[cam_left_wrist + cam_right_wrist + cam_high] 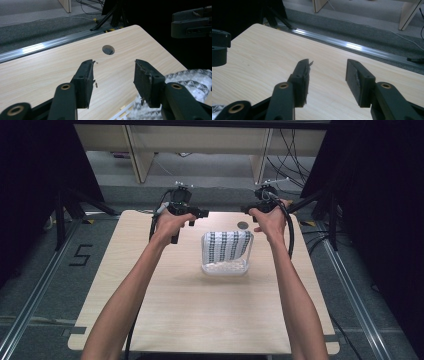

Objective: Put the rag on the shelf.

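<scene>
A clear plastic box (224, 266) stands in the middle of the wooden table (200, 310), with a black-and-white patterned sheet (227, 244) folded inside it. My left gripper (200, 215) hovers beyond the box's far left corner and points right. My right gripper (246, 210) hovers beyond its far right corner and points left. In the left gripper view my left gripper (113, 66) is open over bare wood, with the patterned sheet (186, 78) at lower right. In the right gripper view my right gripper (327, 66) is open too, nothing between its jaws.
A round cable hole (243, 225) is cut in the table near the far edge, by my right hand. Metal floor rails (30, 305) run along both sides of the table. Black stands (65, 210) and loose cables (295, 155) sit beyond the far corners.
</scene>
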The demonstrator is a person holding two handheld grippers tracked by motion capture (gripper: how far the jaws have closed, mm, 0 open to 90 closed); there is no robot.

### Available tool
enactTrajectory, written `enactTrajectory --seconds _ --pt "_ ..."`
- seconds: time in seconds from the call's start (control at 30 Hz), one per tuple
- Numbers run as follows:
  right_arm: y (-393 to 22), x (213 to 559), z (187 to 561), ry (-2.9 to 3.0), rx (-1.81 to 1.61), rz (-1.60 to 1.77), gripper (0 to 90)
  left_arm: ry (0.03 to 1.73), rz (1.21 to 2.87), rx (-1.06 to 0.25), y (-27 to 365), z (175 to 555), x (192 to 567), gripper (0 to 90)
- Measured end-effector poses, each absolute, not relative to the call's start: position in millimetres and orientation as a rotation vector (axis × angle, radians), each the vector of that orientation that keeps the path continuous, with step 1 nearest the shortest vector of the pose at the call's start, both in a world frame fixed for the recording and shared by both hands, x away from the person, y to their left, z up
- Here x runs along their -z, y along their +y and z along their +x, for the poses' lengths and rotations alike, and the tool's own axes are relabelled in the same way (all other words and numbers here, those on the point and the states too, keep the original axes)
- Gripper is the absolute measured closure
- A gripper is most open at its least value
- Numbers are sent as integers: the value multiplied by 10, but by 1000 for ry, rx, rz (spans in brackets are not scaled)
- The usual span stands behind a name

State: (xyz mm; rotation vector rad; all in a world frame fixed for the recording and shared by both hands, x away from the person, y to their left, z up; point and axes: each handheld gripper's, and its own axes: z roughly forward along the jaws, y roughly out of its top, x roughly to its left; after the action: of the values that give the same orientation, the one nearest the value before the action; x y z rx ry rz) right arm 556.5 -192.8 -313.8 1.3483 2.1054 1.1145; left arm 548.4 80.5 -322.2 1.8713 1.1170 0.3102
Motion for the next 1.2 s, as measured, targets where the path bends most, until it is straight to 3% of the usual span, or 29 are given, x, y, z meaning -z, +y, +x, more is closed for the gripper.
enactTrajectory --seconds 0.47,1.2 --pt "-2087 3104 5310 2089 -1186 1322 482 1075 1879 -318 901 5205 3070 389" --pt "-2076 2919 4693 2154 -1235 1115 424 958 1905 -377 952 4628 3034 343"
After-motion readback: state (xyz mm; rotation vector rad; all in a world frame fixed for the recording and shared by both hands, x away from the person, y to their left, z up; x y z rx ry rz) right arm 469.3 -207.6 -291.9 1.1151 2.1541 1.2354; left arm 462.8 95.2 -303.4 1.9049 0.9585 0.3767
